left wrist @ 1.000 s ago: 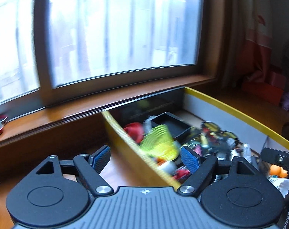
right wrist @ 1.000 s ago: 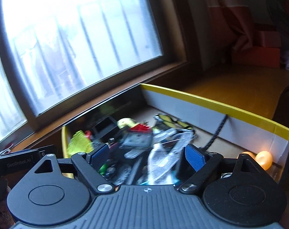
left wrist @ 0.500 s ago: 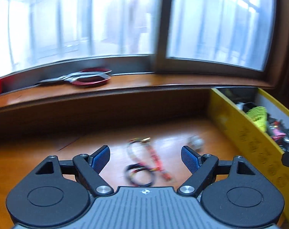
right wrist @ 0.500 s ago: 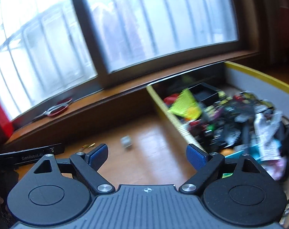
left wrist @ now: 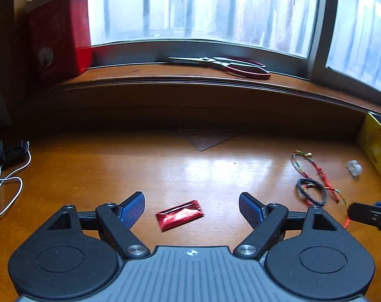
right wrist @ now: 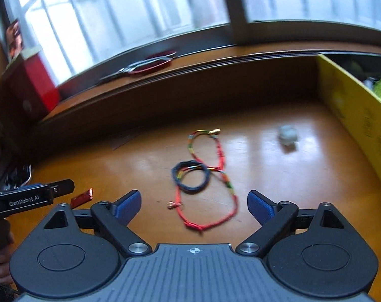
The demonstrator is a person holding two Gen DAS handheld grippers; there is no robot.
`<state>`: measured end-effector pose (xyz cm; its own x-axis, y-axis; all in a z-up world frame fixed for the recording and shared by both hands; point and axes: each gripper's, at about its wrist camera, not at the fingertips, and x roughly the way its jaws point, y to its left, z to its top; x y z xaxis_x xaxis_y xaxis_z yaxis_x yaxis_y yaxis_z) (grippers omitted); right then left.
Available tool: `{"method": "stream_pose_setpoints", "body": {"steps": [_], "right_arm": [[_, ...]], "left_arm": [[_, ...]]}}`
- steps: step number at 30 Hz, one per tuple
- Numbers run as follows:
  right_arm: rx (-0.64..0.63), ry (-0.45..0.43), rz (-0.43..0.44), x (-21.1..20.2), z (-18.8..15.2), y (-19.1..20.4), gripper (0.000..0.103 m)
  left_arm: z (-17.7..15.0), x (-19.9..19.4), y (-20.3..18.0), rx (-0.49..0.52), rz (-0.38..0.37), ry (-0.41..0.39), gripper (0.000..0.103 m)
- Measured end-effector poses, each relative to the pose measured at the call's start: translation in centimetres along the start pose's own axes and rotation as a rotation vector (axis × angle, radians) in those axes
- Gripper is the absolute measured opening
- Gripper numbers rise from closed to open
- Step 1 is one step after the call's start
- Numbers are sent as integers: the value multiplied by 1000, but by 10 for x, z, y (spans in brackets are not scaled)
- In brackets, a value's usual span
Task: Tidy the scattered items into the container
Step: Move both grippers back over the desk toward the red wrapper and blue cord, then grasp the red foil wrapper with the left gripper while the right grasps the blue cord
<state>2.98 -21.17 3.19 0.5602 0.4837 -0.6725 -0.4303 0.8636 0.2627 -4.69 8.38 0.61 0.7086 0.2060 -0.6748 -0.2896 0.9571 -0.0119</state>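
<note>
1. Where things stand: the left claw (left wrist: pixel 191 210) is spread wide with nothing in it, hanging right over a red foil packet (left wrist: pixel 179 215) that lies flat on the wooden surface (left wrist: pixel 140 171). The right claw (right wrist: pixel 194 205) is also wide open and empty, lined up with a red braided cord (right wrist: pixel 210 176) and a dark hair tie (right wrist: pixel 191 178) looped over it.

2. The packet is thin and flat, so I'd guess the pads could skate over the foil and shove it along instead of pinching it, especially on wood this glossy.

3. The cord and hair tie overlap. Grabbing one probably drags the other halfway, and it could drop off before reaching the yellow box (right wrist: pixel 354 115), which sits at the right edge of both views.

4. The cord is long and floppy, so a trailing end could catch on the box wall and hang outside.

5. A small whitish lump (right wrist: pixel 287 134) sits near the box. It's blurry, can't tell what it is, but it looks easy to knock away or forget.

6. Both claws are working close together; the left one shows up at the edge of the right view, so bumping is a real risk.
</note>
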Motion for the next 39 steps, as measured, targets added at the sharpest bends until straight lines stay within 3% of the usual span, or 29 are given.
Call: {"method": "stream_pose_setpoints", "body": {"steps": [3, 6, 11, 16, 19, 23, 25, 30, 35, 39], "right_arm": [[-38, 10, 35, 21, 4, 14, 66], [-76, 24, 32, 41, 10, 22, 57], [-146, -3, -17, 57, 17, 30, 54], [-137, 34, -22, 71, 16, 29, 54], [-140, 48, -26, 75, 15, 30, 54], [-132, 64, -20, 80, 13, 32, 54], [-120, 69, -17, 80, 12, 30, 54], [-96, 67, -6, 78, 11, 28, 56], [-94, 72, 3, 76, 10, 28, 58], [-85, 76, 4, 73, 9, 28, 57]], "left_arm": [[-4, 5, 10, 7, 5, 8, 84], [-9, 11, 14, 4, 13, 39, 84], [-6, 38, 11, -35, 6, 98, 84], [-4, 54, 15, -123, 26, 165, 84], [0, 56, 17, -170, 38, 173, 84], [2, 58, 10, -153, 53, 170, 83], [6, 60, 8, -136, 38, 151, 58], [12, 66, 8, -98, -8, 120, 43], [15, 65, 4, -56, -46, 113, 46], [12, 54, 3, -62, -32, 134, 69]]}}
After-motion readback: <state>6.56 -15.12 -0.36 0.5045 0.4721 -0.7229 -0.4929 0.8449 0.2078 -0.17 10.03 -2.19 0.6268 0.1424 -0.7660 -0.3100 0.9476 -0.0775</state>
